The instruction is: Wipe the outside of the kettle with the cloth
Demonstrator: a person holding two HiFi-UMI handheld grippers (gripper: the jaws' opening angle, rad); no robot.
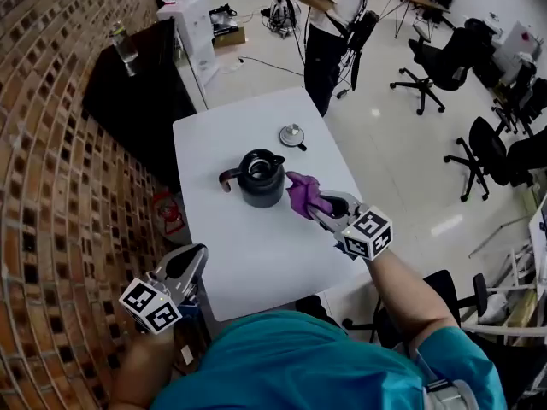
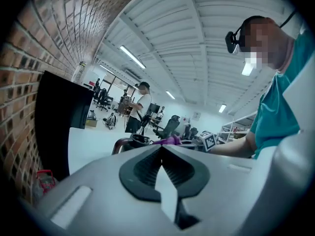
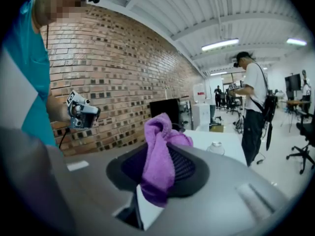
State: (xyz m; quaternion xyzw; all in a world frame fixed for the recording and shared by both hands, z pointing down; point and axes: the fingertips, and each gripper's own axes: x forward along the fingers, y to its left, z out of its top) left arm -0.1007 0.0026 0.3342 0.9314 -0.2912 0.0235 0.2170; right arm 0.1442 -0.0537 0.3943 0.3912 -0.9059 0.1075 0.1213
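While the right gripper (image 1: 318, 205) has its 2 fingers clamped on the purple cloth (image 1: 301, 192), the cloth sits against the right side of the black kettle (image 1: 261, 178); contact looks likely, but the head view does not settle it. The kettle stands upright and open-topped near mid-bench (image 1: 256, 263), handle to the left. 1 round lid (image 1: 292, 134) lies apart, farther back. The left gripper (image 1: 192, 263) hangs at the bench's near left edge, fingers pressed together, nothing between them.

One bench (image 1: 248, 263) carried one kettle (image 1: 260, 178), one lid (image 1: 292, 135) and one cloth (image 1: 302, 193). Two grippers showed, the left gripper (image 1: 190, 261) and the right gripper (image 1: 314, 206). One person (image 1: 329, 24) stood beyond.
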